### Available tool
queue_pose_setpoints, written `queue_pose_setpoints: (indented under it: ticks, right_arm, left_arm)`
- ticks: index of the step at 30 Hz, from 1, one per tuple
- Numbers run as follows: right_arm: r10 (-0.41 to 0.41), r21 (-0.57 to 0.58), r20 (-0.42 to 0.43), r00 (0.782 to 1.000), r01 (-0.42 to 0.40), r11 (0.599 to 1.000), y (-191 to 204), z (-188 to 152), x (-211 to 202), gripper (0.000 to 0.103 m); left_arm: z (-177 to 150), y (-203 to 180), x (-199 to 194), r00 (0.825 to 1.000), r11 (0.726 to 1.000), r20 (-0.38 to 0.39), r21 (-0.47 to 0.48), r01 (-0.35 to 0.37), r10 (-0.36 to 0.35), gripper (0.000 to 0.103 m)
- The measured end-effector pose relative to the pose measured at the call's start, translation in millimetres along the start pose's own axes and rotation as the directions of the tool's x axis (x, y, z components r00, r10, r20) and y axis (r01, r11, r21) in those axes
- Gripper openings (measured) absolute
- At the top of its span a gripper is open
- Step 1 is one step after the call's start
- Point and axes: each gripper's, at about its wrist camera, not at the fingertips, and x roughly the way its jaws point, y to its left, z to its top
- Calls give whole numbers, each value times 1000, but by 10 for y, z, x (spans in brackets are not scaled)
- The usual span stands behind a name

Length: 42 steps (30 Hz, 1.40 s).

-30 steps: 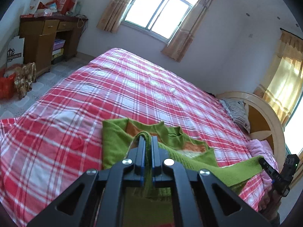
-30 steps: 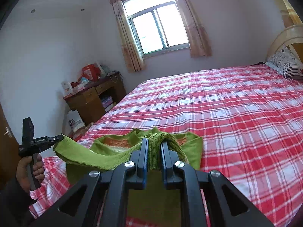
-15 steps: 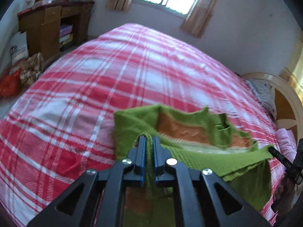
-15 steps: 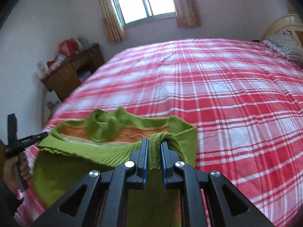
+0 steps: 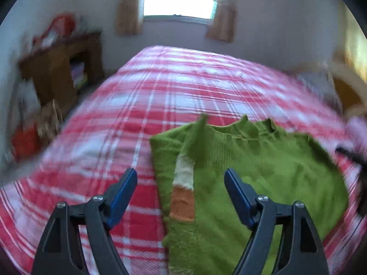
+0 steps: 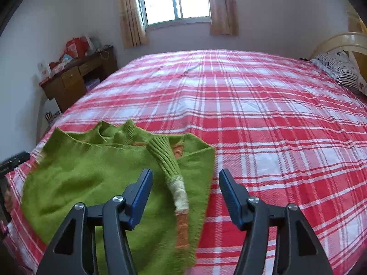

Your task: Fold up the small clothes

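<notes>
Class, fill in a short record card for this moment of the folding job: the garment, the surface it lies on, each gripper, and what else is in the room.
garment: green sweater, folded over on the bed, a sleeve with white and orange bands lying on top at each side
surface: red plaid bedsheet
left gripper: jaws opening, sleeve below the gap, nothing pressed
right gripper: jaws opening, other sleeve below the gap, not gripped
background: wooden desk, curtained window, striped pillow
</notes>
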Motion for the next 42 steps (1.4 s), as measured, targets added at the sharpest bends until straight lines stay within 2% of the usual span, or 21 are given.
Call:
queue_pose_setpoints:
  ticks: [2,4,8,11,13,14,15,16,17,19,21,23,27,31,32,34,36,37,39,40,42]
  right_arm:
    - [4,4,-7,1000,-4,1000,-34,19,45,61]
    - [36,-8,-26,999,-36,999,-40,50,111,61]
    - [55,-61,-49,997,-58,996,47,117,218,61]
    - [73,-108,-71,995,-81,991,177,178,292,61]
    - [53,-153,-123,991,-72,986,279,190,425,61]
    - [32,-184,-151,988,-60,981,327,183,514,61]
    - [5,-216,-173,985,-43,975,368,163,591,59]
    - [-40,-244,-186,982,-6,970,394,140,667,47]
    - [-56,-247,-200,978,5,969,379,128,707,5]
    - [-39,-225,-177,983,-2,974,335,163,661,6]
    - [-13,-214,-118,993,-13,977,298,234,517,6]
    - [0,-195,-66,998,-12,981,258,306,405,6]
    - [-11,-142,-25,1000,8,990,155,384,404,6]
    - [-16,-101,-97,995,6,995,83,364,711,6]
    - [-32,-93,-135,990,19,995,55,326,833,6]
    - [-62,-79,-177,982,49,996,-6,268,989,16]
    - [-82,-49,-152,985,76,996,-64,267,925,40]
    - [-96,-28,-135,986,93,995,-102,268,851,45]
    - [-138,-5,-80,987,138,990,-144,255,614,48]
    - [-138,-1,-60,989,138,990,-147,245,502,48]
    - [-77,17,-12,997,77,997,-104,208,239,48]
  left_arm:
    - [72,-143,13,999,994,34,106,-35,32,81]
    - [150,-230,99,999,985,19,171,-33,30,81]
    - [319,-275,443,998,981,-53,192,-29,40,79]
    - [364,-305,652,994,978,-95,205,-30,51,63]
    - [359,-324,779,990,977,-132,214,-18,47,51]
    - [337,-320,813,988,977,-146,213,-18,50,34]
    - [323,-322,845,986,978,-162,209,-12,46,12]
    - [311,-318,868,984,979,-174,203,4,32,6]
    - [306,-321,840,988,980,-156,199,7,25,6]
    - [332,-313,682,997,982,-73,188,-3,17,5]
    - [389,-252,542,1000,989,1,145,28,-28,5]
    - [435,-168,466,999,994,32,102,33,-36,5]
    - [474,-77,548,999,998,34,58,4,-6,5]
    - [389,-132,831,998,996,-45,84,-42,46,5]
    - [357,-147,882,995,993,-67,97,-67,74,10]
    - [342,-153,897,991,991,-85,95,-95,103,13]
    - [354,-110,778,991,991,-69,73,-109,114,18]
    - [353,-88,690,992,992,-58,59,-110,114,22]
    - [331,-51,491,990,990,-30,37,-135,137,44]
    - [297,-36,362,992,992,-4,23,-126,126,46]
    - [203,-51,157,995,995,20,21,-100,99,49]
